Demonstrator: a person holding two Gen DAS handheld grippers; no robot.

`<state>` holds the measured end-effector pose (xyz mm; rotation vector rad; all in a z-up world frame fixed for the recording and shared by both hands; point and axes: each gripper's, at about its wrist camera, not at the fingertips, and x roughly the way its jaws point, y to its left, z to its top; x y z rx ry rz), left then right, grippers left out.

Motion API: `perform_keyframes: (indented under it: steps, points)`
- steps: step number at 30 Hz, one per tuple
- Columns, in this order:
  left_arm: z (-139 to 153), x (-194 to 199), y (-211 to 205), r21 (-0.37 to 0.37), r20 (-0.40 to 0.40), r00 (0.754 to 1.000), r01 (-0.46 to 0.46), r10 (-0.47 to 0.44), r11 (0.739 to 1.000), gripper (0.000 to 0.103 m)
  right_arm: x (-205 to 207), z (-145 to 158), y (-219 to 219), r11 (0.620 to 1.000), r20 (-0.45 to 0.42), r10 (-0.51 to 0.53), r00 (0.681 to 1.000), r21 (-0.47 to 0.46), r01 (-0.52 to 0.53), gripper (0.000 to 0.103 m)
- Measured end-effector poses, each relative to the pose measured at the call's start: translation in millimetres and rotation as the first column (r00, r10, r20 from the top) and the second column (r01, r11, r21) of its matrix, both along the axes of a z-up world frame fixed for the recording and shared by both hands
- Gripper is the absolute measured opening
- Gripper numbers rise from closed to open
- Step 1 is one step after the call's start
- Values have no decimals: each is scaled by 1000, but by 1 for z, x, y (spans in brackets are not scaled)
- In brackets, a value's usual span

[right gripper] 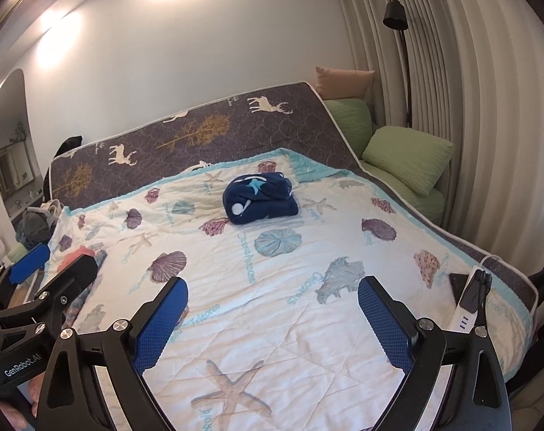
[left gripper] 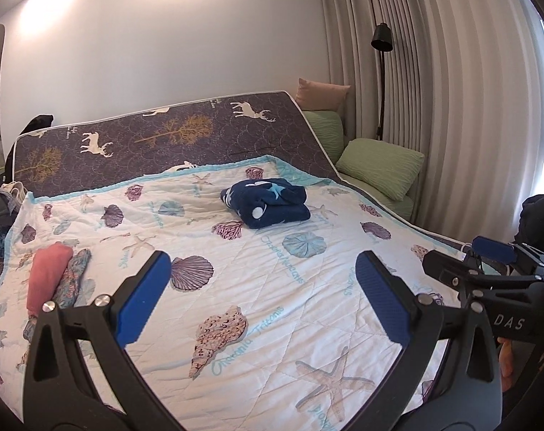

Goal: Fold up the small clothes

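Observation:
A folded navy blue garment with white and light-blue print [left gripper: 266, 202] lies far back on the seashell quilt [left gripper: 257, 287]; it also shows in the right wrist view [right gripper: 261, 197]. A pink folded cloth [left gripper: 47, 278] and a patterned rolled cloth [left gripper: 72, 276] lie at the quilt's left side. My left gripper [left gripper: 263, 280] is open and empty, held above the quilt's near part. My right gripper [right gripper: 273, 305] is open and empty, also above the near quilt. Each gripper shows at the edge of the other's view.
A dark mattress with deer print [left gripper: 171, 136] leans up behind the quilt. Green pillows [left gripper: 379, 168] and a floor lamp [left gripper: 381, 72] stand at the right by the curtain. A clothes pile [left gripper: 0, 204] sits far left. A white power strip [right gripper: 469, 305] lies on the bed's right edge.

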<state>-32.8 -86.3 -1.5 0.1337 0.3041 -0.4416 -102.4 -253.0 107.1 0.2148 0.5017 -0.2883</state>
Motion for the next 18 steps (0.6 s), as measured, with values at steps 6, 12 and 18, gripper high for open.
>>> perform_keyframes:
  steps: [6,12,18]
  points:
    - [-4,2,0,2,-16,1000,0,0,1000,102,2,-2,4,1000,-7,11,1000,-6,-11,98]
    - [-5,3,2,3,-27,1000,-3,3,1000,102,3,-8,1,1000,-23,17,1000,3,-17,98]
    - [-6,7,5,1,-39,999,-7,7,1000,102,5,-10,-1,1000,-28,15,1000,2,-14,98]
